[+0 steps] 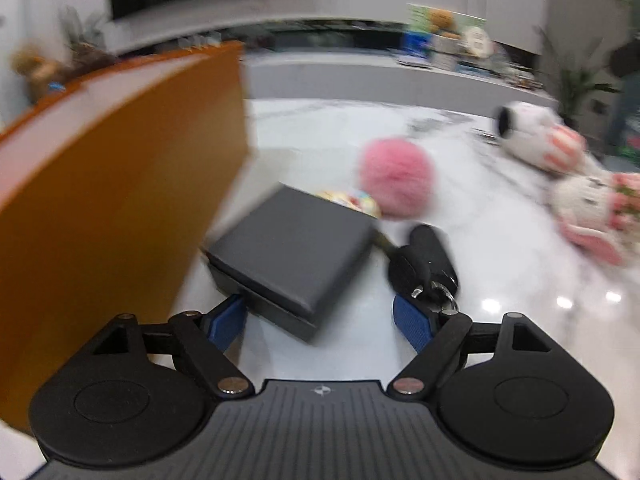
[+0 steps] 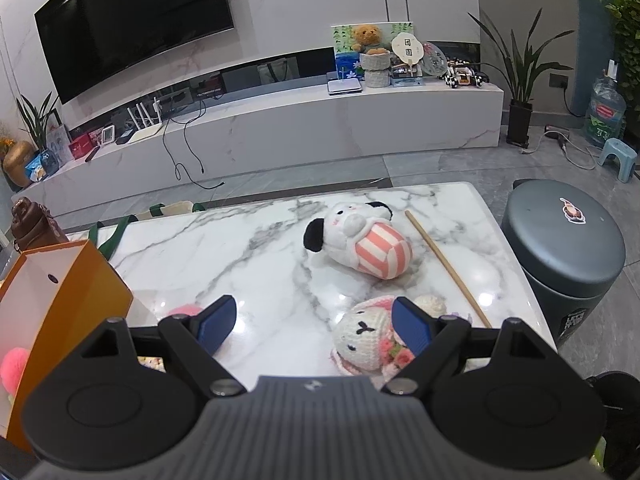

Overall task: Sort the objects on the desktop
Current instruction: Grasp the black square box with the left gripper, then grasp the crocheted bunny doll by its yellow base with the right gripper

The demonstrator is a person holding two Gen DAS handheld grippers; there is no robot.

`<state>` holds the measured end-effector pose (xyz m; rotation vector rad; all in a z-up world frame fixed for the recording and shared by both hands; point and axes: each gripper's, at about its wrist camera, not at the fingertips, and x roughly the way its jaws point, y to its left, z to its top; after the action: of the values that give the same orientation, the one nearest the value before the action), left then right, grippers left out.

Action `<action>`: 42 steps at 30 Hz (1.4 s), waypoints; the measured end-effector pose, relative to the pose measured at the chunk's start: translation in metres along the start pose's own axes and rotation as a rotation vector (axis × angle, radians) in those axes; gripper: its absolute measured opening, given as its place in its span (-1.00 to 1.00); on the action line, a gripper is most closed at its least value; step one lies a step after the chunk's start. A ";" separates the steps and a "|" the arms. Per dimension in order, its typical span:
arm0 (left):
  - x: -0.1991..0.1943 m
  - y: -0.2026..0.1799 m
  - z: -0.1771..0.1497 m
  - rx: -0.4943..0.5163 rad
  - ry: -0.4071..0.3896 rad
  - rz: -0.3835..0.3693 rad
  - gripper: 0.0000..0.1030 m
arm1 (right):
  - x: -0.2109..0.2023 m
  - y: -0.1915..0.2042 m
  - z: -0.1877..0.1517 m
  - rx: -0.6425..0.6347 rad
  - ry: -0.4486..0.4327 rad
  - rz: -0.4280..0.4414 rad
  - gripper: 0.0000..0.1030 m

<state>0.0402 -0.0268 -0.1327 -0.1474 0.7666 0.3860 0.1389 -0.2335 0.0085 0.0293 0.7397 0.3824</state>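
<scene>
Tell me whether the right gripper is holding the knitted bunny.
No. The right gripper is open with nothing between its fingers; the knitted bunny lies on the marble table beneath it.

Left wrist view motion-blurred; right sharp, glare spots on marble table [image 2: 256, 248].

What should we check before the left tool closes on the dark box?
1. Left tool open: ok.
2. Dark box between its fingers: not ok, only the near corner sits in the gap.
3. Keys apart from the right finger: cannot tell, they overlap in view.
4. Orange box out of the approach: ok, it stands to the left.
5. Right tool open and holding nothing: ok.
6. Left view sharp enough: not ok, blurred.
</scene>
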 end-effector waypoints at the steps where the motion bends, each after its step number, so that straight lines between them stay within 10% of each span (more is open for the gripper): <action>1: -0.003 -0.004 -0.001 0.028 -0.006 -0.018 0.84 | 0.001 0.001 0.000 -0.003 0.001 0.000 0.67; 5: -0.024 -0.015 -0.009 0.119 -0.075 -0.076 0.85 | 0.002 0.002 0.000 -0.006 0.005 0.000 0.67; 12: -0.023 -0.001 0.014 0.119 -0.156 0.072 0.85 | 0.003 0.004 -0.001 -0.012 0.010 -0.001 0.67; 42: 0.035 0.012 0.038 0.082 0.037 -0.037 0.90 | 0.073 -0.049 -0.025 -0.078 0.138 -0.185 0.68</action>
<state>0.0833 0.0043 -0.1298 -0.0922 0.8140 0.3173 0.1870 -0.2560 -0.0652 -0.1390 0.8558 0.2377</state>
